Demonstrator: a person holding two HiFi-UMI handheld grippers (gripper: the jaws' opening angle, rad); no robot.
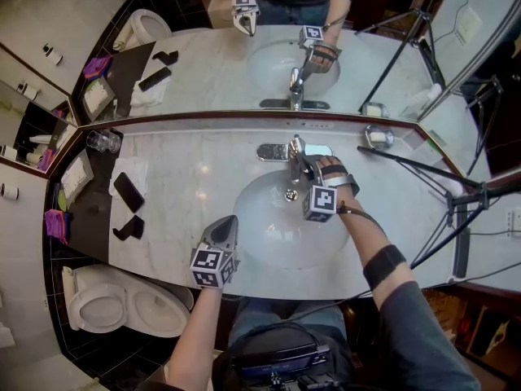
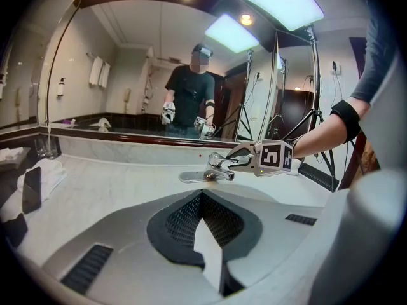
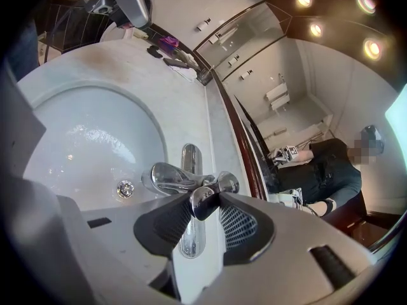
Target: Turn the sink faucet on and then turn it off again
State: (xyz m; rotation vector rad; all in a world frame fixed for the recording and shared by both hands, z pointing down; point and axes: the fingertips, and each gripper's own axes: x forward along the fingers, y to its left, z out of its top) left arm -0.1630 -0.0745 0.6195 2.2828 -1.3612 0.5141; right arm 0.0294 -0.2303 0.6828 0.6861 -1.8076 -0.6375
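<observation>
1. The marble desk [image 1: 187, 169] runs under a wall mirror [image 1: 203, 63] and carries everything the task needs.
2. The basin [image 1: 260, 247] is sunk in the desk's middle, straight in front of the person. No stream of water shows falling into it, so I judge the flow is off or only about to start.
3. The left tool [image 1: 228, 221] hovers over the desk's near edge, just left of the basin, with its jaws together and nothing between them. It is likely parked there because a single lever needs only one hand.
4. The right tool [image 3: 202, 205] reaches across the basin's far side and is angled downward so its pads meet the handle squarely. Its jaws are narrow and clamped on the lever's end.
5. The faucet [image 1: 295, 155] stands at the basin's back rim, close to the mirror, with its spout over the bowl.
6. The lever [image 3: 205, 199] is pinched at its rounded tip, probably because that far end gives the easiest swing.
7. The drain [image 3: 125, 189] sits in the bowl below the spout.
</observation>
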